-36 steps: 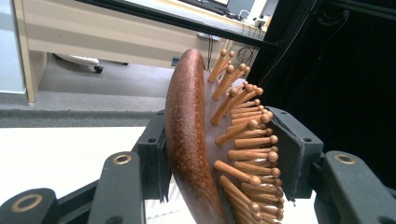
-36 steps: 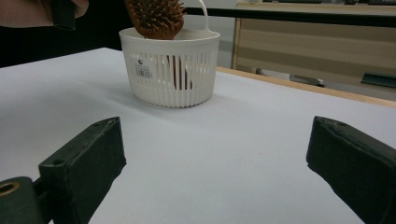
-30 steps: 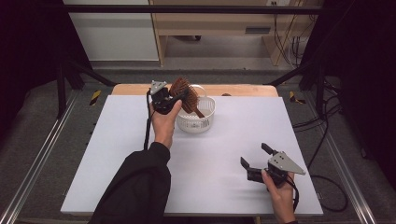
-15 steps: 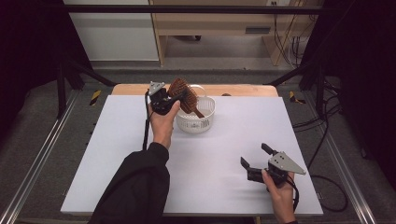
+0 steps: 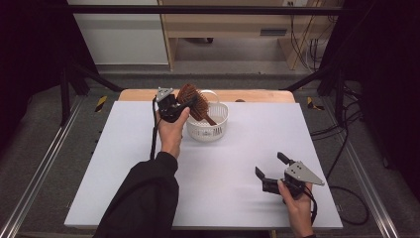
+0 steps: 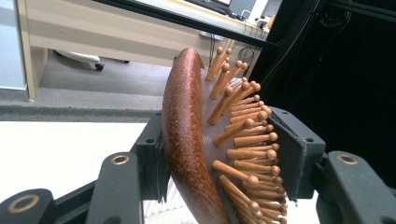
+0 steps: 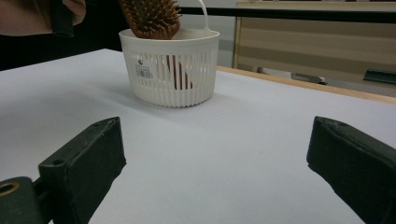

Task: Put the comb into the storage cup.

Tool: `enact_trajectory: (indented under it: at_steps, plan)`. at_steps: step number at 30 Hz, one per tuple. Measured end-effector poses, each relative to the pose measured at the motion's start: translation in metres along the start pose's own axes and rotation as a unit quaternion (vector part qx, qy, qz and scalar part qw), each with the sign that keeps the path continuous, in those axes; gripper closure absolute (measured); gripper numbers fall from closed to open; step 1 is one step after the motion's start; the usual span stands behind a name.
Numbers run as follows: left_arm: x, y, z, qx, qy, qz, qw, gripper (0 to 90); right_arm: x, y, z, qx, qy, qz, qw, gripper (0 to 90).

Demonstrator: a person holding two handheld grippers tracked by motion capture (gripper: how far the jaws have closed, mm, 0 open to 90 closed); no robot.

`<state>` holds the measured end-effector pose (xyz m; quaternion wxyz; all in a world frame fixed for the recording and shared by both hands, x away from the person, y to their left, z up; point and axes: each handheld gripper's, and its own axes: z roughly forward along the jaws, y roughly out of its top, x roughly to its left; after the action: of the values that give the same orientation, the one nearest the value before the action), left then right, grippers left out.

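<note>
Listing from the largest item down:

Bench (image 5: 124, 163) — white top with a wooden far edge, carrying the other items.

Basket (image 5: 208, 124) — small, round, white plastic with slotted walls, a thin hoop handle and a barcode sticker on its side; it stands on the bench near the far edge, a little left of centre in the high view. In the right gripper view it (image 7: 170, 70) sits well ahead of that gripper's jaws.

Hairbrush (image 5: 194, 101) — reddish-brown wooden paddle brush with ball-tipped wooden pins. Its head is raised above the basket's rim and tilted, while its handle slants down inside the basket, seen through the slots in the right gripper view (image 7: 152, 18). In the left gripper view the brush head (image 6: 187, 135) stands on edge between the pads, polished back against one pad and pin tips against the other.

Left tongs (image 5: 179, 106) — held by the left hand just beside the basket, closed on the hairbrush head.

Right tongs (image 5: 270, 166) — held in the right hand at the near right of the bench, well apart from the basket; the jaws stand wide apart with nothing between them.
</note>
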<state>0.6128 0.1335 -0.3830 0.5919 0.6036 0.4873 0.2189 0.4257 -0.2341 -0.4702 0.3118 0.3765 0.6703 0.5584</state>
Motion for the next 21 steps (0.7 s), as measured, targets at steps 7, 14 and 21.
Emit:
enact_trajectory:
  at_steps: [7, 14, 21]
  plan:
    - [0.002, 0.0, -0.001, 0.003, 0.001, 0.001, 1.0, 44.0, 0.0, 0.0, 0.0, 0.001, 0.0, -0.001, 1.0, 4.7]
    - [0.006, -0.002, -0.002, 0.003, 0.003, -0.001, 1.0, 43.8, 0.0, 0.0, 0.0, 0.001, 0.0, 0.001, 1.0, 4.6]
    - [0.011, -0.004, -0.004, 0.004, 0.006, -0.008, 0.9999, 43.1, 0.0, -0.001, 0.0, 0.002, 0.0, 0.0, 1.0, 4.6]
